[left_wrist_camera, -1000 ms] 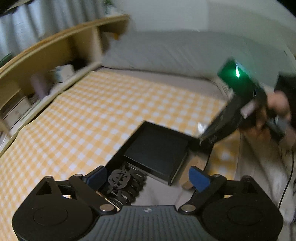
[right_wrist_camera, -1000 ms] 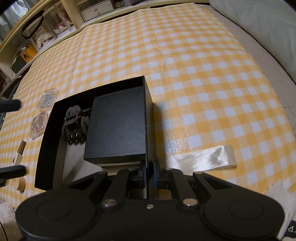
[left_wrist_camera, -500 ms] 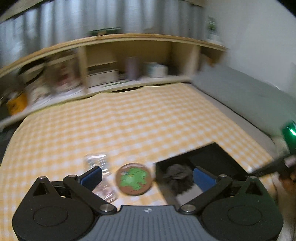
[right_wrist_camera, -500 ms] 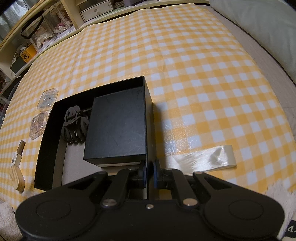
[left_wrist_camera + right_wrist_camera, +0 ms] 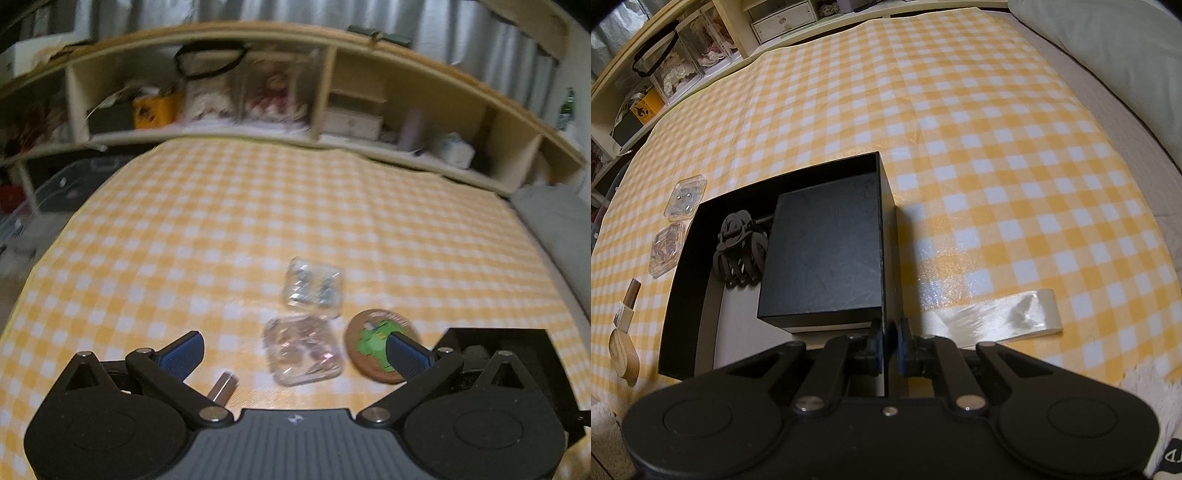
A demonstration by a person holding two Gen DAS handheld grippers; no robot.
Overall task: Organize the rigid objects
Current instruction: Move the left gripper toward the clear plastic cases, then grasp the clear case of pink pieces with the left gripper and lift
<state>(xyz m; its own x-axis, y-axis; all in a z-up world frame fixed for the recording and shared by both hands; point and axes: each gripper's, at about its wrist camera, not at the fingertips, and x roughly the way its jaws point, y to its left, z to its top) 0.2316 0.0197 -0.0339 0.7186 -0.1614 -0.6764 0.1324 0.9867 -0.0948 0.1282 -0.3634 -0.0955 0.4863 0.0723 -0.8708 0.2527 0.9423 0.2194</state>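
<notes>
Left wrist view: left gripper [image 5: 295, 349] wide apart, empty, over two clear cases [image 5: 313, 287] and a round coaster [image 5: 380, 345] on the checked cloth [image 5: 221, 221]; black box [image 5: 517, 343] now at far right, view swung left since earlier.

Right wrist view: right gripper [image 5: 888, 341] clamped on the box's right wall; inside it a smaller black box [image 5: 827, 251] and a black hair clip [image 5: 738, 247]. Unchanged.
</notes>
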